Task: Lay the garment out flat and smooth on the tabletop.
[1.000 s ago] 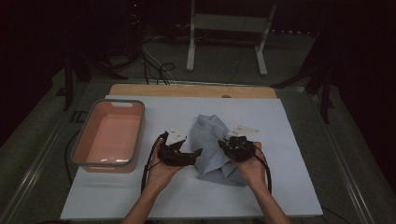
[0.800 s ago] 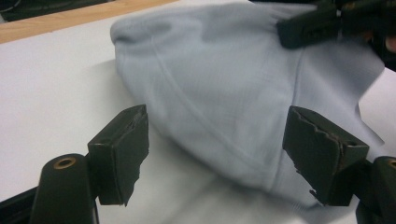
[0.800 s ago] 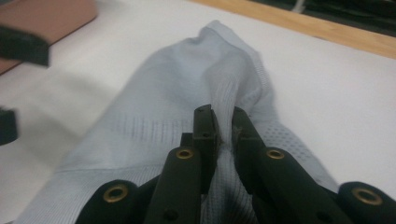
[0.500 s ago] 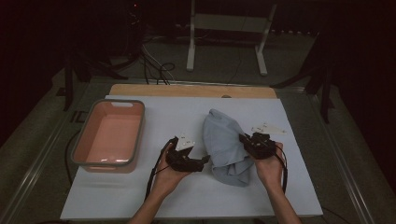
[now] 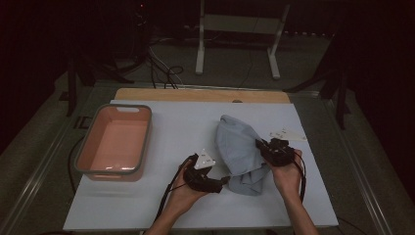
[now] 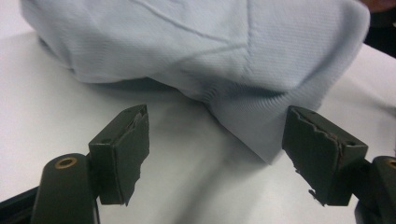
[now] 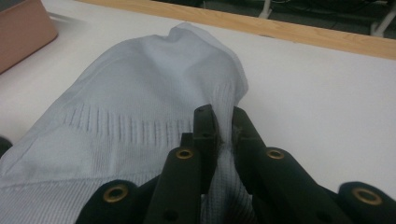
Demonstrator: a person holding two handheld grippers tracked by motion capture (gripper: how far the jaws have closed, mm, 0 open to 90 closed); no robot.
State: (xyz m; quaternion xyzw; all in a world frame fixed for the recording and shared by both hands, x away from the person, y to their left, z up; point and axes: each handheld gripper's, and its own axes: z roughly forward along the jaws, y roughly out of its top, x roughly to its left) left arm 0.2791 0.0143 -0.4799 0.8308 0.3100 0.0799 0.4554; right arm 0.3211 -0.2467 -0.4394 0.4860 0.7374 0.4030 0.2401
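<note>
Right gripper (image 7: 223,123) is clenched on the cloth (image 5: 240,152); left gripper (image 6: 215,154) gapes just short of its corner and may pinch only table (image 5: 181,127), missing the fabric

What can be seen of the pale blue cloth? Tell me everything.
The pale blue cloth is a soft knit with a ribbed band, crumpled in a heap on the white table, right of the pink tub. The right hand-held gripper pinches a fold of it; the left hand-held gripper stands open by its lower corner, not touching.
</note>
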